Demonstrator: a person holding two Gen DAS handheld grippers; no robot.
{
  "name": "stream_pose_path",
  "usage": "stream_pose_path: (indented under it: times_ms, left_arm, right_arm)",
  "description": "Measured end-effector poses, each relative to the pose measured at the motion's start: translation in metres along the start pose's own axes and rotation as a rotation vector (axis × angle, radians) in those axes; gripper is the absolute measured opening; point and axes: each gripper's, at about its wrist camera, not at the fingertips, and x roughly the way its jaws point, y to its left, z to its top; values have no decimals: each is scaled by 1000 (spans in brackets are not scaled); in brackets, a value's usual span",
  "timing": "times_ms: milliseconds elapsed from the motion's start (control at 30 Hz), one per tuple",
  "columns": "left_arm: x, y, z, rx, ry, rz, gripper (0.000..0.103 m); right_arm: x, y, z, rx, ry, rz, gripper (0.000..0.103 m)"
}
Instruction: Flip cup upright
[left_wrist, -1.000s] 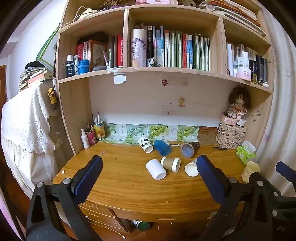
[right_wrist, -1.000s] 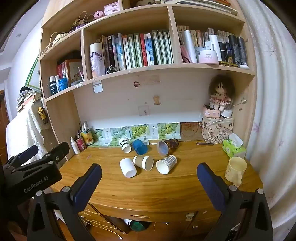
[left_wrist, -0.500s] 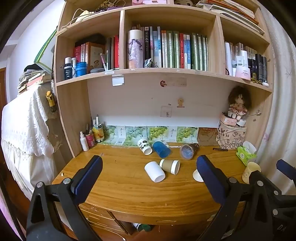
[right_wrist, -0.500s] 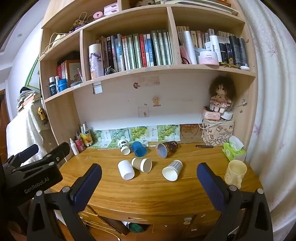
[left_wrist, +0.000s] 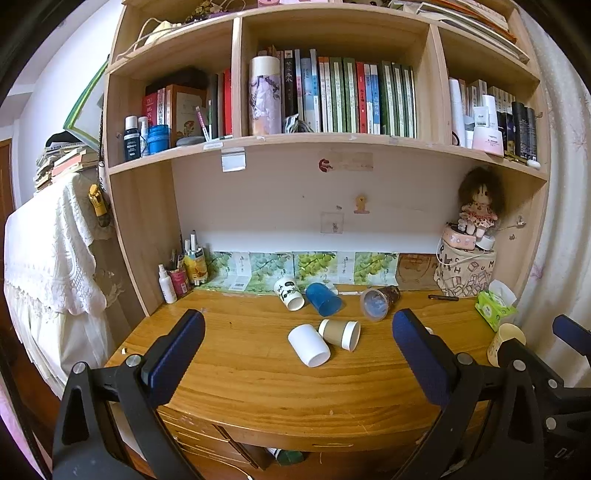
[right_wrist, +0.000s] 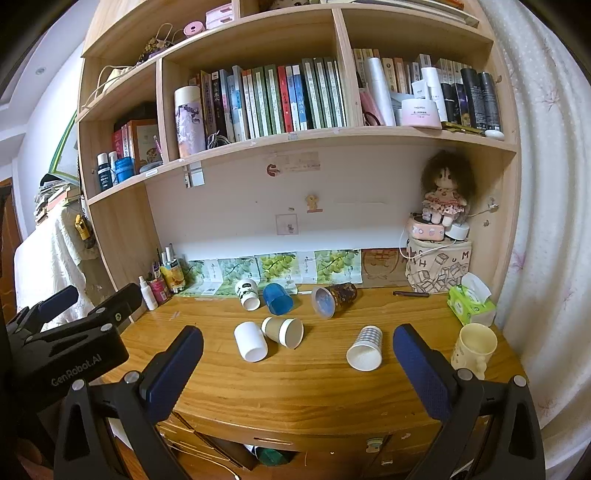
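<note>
Several cups lie on their sides on the wooden desk (right_wrist: 303, 387): a white cup (right_wrist: 250, 340), a brown paper cup (right_wrist: 283, 331), a striped paper cup (right_wrist: 365, 348), a blue cup (right_wrist: 277, 298), a panda-print cup (right_wrist: 247, 293) and a dark patterned cup (right_wrist: 332, 298). In the left wrist view I see the white cup (left_wrist: 308, 345), the brown cup (left_wrist: 340, 333) and the blue cup (left_wrist: 323, 299); the right finger hides the striped cup. Both grippers are open and empty, held in front of the desk's near edge: left gripper (left_wrist: 295, 354), right gripper (right_wrist: 295, 362).
A cream mug (right_wrist: 473, 348) stands upright at the desk's right edge beside a green tissue pack (right_wrist: 470, 302). A printed box with a doll (right_wrist: 438, 264) sits back right. Bottles and pens (right_wrist: 162, 281) stand back left. Bookshelves hang above.
The striped paper cup has rolled to the right and nearer the front edge. Both grippers shifted slightly; the cups sit a little lower in both views.
</note>
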Motion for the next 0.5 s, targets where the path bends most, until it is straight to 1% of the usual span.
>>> stream_pose_path:
  times_ms: [267,300,333,500]
  left_arm:
    - [10,-9,0,3,25,2,102]
    - [11,-9,0,3,27,2,102]
    - [13,-11,0,1,32,3,102]
    - [16,-15,-2,2,43,10,102]
  right_arm:
    - [11,-7,3,8,16,4,103]
    - [2,-11,-9,7,10,11,103]
    - [2,-13,-12,8,9,15,103]
    - [8,-18,-10,10,21,30,103]
